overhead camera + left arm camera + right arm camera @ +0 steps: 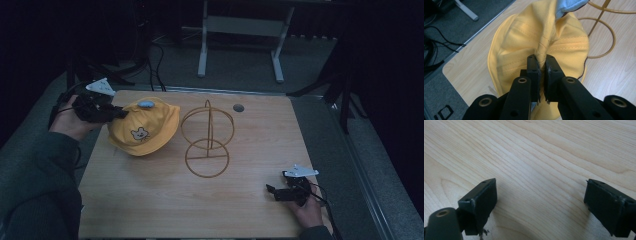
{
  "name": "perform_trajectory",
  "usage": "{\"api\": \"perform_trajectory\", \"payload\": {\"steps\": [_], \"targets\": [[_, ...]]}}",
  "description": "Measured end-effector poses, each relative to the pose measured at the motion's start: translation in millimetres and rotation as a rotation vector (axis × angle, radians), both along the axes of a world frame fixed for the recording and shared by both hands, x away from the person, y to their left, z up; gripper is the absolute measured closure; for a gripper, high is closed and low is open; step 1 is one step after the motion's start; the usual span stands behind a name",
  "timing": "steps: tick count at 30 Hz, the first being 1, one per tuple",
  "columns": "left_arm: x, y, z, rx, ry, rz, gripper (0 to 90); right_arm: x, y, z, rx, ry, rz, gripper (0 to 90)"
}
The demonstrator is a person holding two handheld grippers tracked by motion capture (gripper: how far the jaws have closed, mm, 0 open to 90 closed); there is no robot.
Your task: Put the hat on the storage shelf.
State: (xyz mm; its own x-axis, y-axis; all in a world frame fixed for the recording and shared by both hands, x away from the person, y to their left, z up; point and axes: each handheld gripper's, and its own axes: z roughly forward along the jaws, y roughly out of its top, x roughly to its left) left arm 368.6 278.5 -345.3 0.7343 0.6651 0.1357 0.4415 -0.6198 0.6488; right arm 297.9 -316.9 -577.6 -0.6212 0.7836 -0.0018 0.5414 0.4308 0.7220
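Note:
A yellow bucket hat (pixel 144 126) with a small bear patch and a light blue top button lies at the table's far left. My left gripper (pixel 121 114) is shut on a pinched fold of the hat (pixel 541 37), the fabric bunched between its pads. A gold wire hat stand (pixel 208 141), with a ring base and a round hoop on a post, is just right of the hat; its base ring (pixel 602 37) lies beyond the hat. My right gripper (pixel 274 187) rests near the table's front right corner, jaws wide apart over bare wood (pixel 536 170), nothing between them.
The wooden table (pixel 150 200) has a round cable hole (pixel 238 107) near its far edge. Beyond it stand grey carpet, black cables and the white legs of another table (pixel 240 35). Dark stands flank both sides.

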Motion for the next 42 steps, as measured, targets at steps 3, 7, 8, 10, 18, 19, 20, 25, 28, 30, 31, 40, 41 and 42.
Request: {"api": "perform_trajectory", "payload": {"steps": [3,7,8,10,18,19,20,25,28,30,31,40,41,42], "targets": [[-0.6,1.2,2.2,-0.006,-0.005,0.000,84.2,0.0,0.0,0.0,0.000,0.000,0.000,11.2],[-1.5,2.9,4.5,-0.015,-0.011,0.001,84.2,0.0,0.0,0.0,0.000,0.000,0.000,11.1],[-1.8,3.4,4.8,-0.018,-0.014,0.003,84.2,0.0,0.0,0.0,0.000,0.000,0.000,11.2],[-2.5,4.5,5.7,-0.026,-0.017,0.006,84.3,0.0,0.0,0.0,0.000,0.000,0.000,11.2],[-4.8,8.7,8.1,-0.043,-0.024,0.009,84.2,0.0,0.1,0.0,0.001,0.000,-0.001,11.2],[-5.0,9.2,8.2,-0.047,-0.027,0.009,84.2,0.0,0.1,0.0,0.001,0.000,-0.001,11.2],[-5.3,9.5,8.4,-0.050,-0.025,0.010,84.2,0.0,0.1,0.0,0.001,0.000,-0.001,11.2],[-6.0,10.6,9.5,-0.058,-0.029,0.008,84.2,0.0,0.1,0.0,0.001,0.000,-0.001,11.2],[-6.5,10.5,9.8,-0.060,-0.031,0.003,84.2,0.0,0.1,0.0,0.000,0.000,0.000,11.2],[-6.7,10.7,10.2,-0.065,-0.032,-0.001,84.2,0.0,0.0,0.0,0.000,0.000,0.000,11.2],[-6.8,10.8,10.4,-0.066,-0.033,-0.002,84.2,0.0,0.0,0.0,0.000,0.000,0.000,11.2],[-8.5,10.6,14.3,-0.086,-0.042,-0.014,84.2,0.0,0.1,0.0,0.001,0.000,-0.001,11.2],[-8.7,10.4,14.8,-0.089,-0.044,-0.014,84.2,-0.1,0.1,0.0,0.001,0.000,-0.001,11.2],[-8.8,10.1,15.5,-0.090,-0.045,-0.015,84.2,0.0,0.1,0.0,0.001,0.000,-0.001,11.2]]}}
